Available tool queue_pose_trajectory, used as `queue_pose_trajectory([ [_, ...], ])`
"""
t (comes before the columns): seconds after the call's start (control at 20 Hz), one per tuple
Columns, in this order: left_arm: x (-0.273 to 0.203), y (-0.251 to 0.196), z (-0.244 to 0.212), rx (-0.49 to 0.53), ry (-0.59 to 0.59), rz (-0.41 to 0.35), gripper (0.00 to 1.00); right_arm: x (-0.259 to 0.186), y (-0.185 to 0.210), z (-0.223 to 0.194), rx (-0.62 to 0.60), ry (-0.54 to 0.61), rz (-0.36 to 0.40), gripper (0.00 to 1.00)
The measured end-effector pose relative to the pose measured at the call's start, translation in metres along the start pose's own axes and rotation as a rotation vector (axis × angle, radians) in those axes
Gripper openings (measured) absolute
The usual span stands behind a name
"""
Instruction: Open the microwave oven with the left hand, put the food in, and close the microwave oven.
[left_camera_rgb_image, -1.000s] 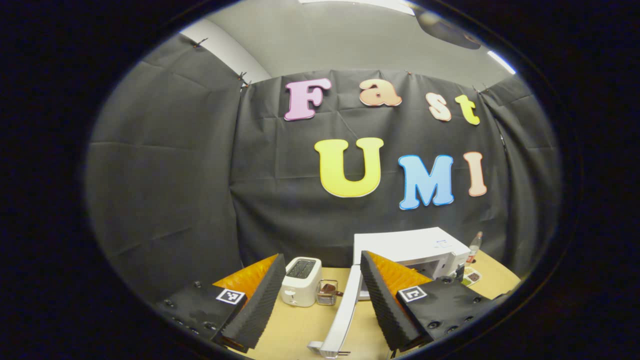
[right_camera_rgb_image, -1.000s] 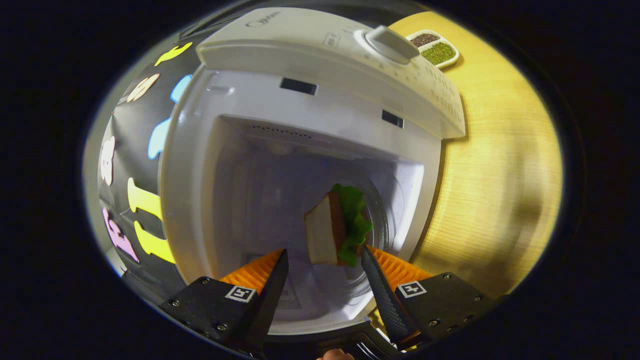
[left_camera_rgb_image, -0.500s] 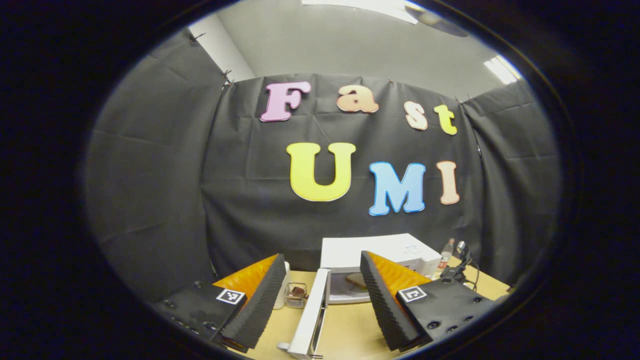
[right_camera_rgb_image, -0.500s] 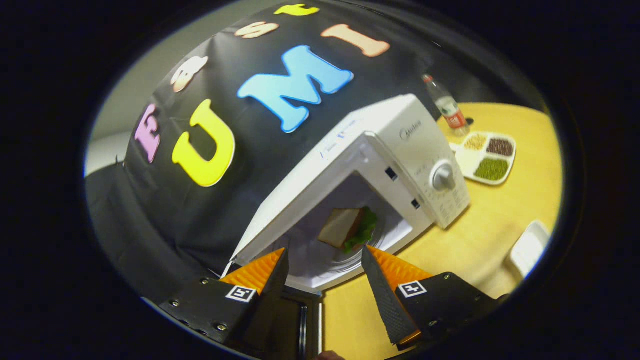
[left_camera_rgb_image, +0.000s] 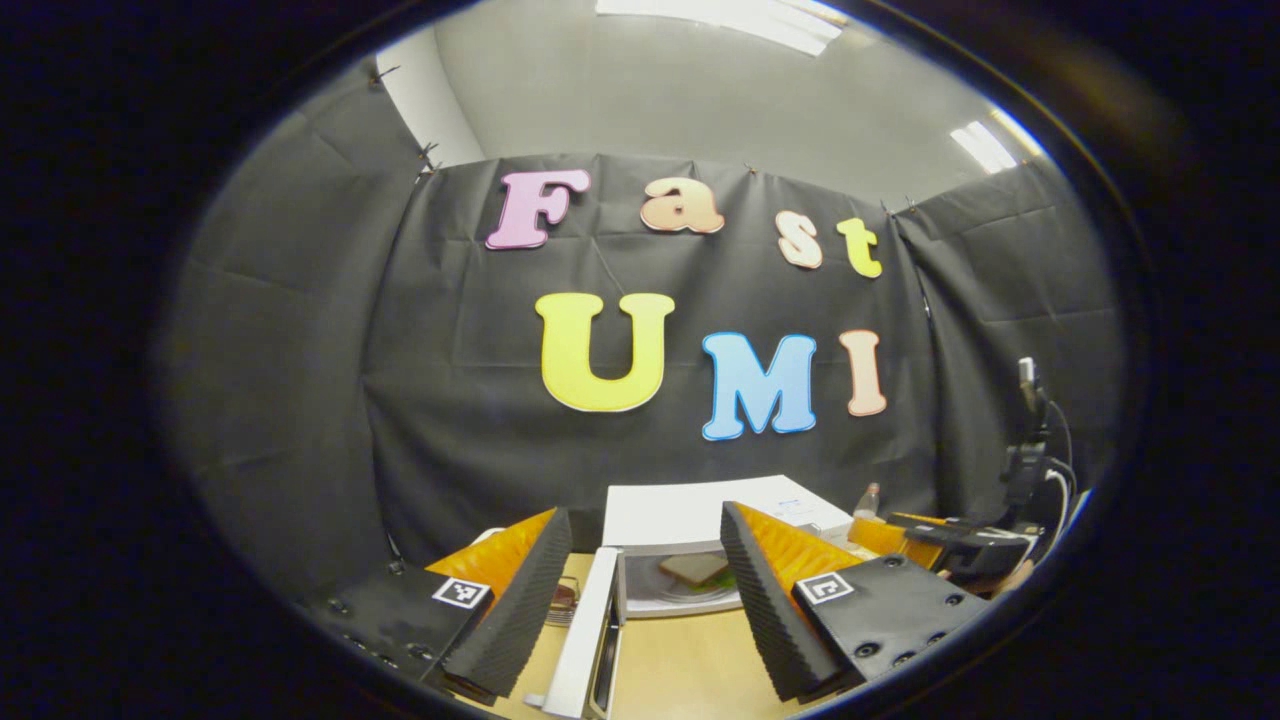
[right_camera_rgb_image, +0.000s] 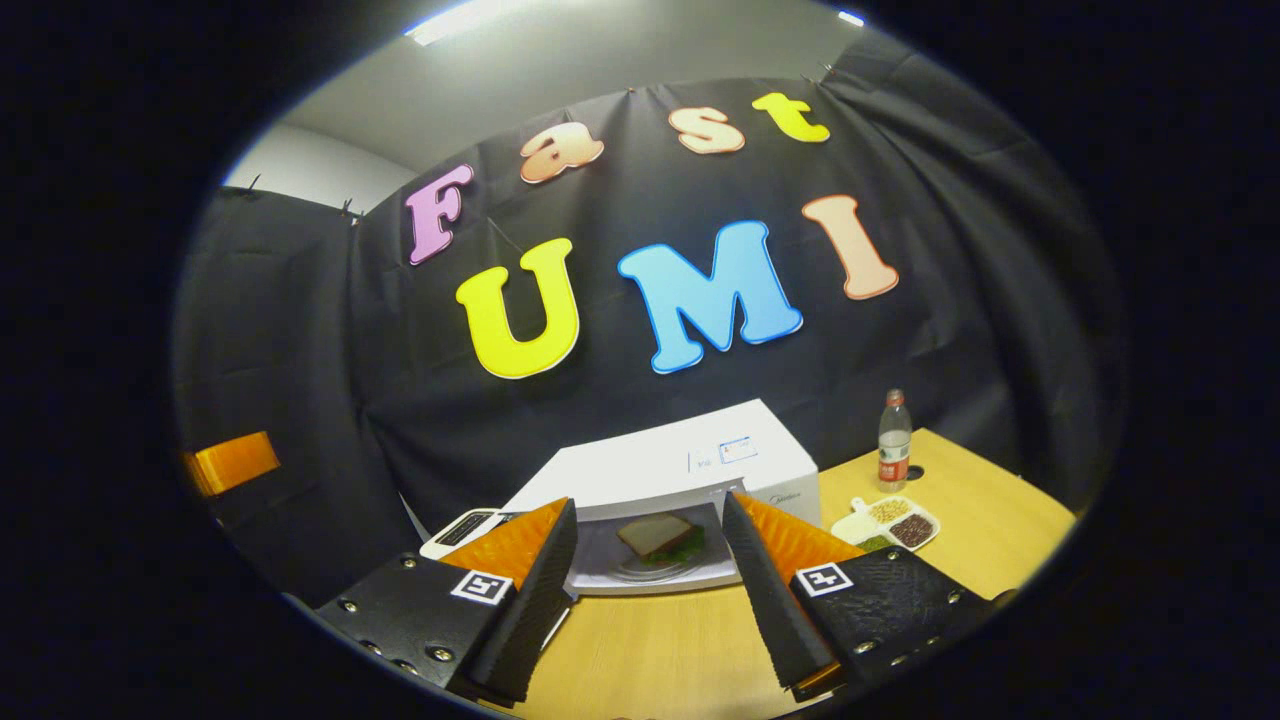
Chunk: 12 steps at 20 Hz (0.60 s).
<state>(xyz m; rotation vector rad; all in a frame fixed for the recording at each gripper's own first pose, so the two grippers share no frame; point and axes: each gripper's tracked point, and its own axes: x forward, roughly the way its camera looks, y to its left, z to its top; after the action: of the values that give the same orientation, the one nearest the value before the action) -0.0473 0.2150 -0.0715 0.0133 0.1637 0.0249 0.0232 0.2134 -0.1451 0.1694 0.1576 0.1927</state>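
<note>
The sandwich (right_camera_rgb_image: 655, 536) sits inside the open microwave (right_camera_rgb_image: 690, 462) on the table (right_camera_rgb_image: 650, 650), both grippers, left gripper (left_camera_rgb_image: 645, 560) & right gripper (right_camera_rgb_image: 648, 560), spread wide w/ nothing held, so next I think the left one must push the door (left_camera_rgb_image: 580, 635) shut.

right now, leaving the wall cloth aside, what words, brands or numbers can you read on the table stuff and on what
No text is legible.
Logo on the microwave oven front: too small to read.
Sticker on its top: blurred.
Label on the bottle: too small to read.
Square marker on the right gripper, and the like on the left gripper: coded patterns, not words.
</note>
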Motion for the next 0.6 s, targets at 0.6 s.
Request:
queue_pose_trajectory([
  [0.6,-0.006,-0.014,-0.032,-0.028,0.059,-0.031,0.77,-0.081,-0.034,0.081,-0.148,-0.120,-0.112,0.87],
])
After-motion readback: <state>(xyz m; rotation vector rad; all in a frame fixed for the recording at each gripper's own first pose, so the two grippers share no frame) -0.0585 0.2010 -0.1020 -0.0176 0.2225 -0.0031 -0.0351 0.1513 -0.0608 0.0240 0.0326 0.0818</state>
